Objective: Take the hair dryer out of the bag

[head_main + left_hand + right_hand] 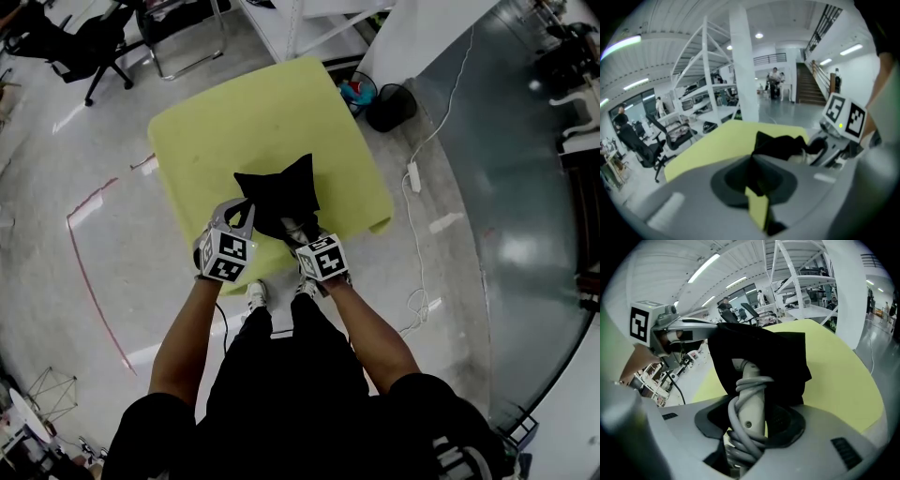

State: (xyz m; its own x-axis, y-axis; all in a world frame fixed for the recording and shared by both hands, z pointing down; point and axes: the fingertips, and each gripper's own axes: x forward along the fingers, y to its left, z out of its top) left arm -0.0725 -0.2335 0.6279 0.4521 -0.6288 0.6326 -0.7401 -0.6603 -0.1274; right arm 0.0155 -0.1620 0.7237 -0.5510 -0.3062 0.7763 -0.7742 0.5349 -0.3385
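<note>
Resting on the near part of a yellow-green table (234, 122), a black bag (281, 192) is shown with its mouth turned toward the person and two of its corners raised into points. The left gripper (246, 210) is closed almost completely, and a fold of the bag's black fabric is pinched between its jaws at the bag's near left edge. In the left gripper view the cloth is seen running out from the closed jaws toward the rest of the bag. The right gripper (300, 236) is positioned just beside the left one, at the bag's near right edge. Its jaws are held wide apart and are set on the handle of the hair dryer (749, 401), which stands upright between them. A grey cord (751, 379) is wound in several turns around that handle. Only the handle and the lower end of the hair dryer are exposed. The upper part is covered by the bag, which is seen draped over it in the right gripper view. Both grippers are angled downward over the table's near edge. On the floor (56, 169) beyond the table, a black waste bin (392, 105), a white power strip (413, 175) and a black office chair (89, 47) are visible.
</note>
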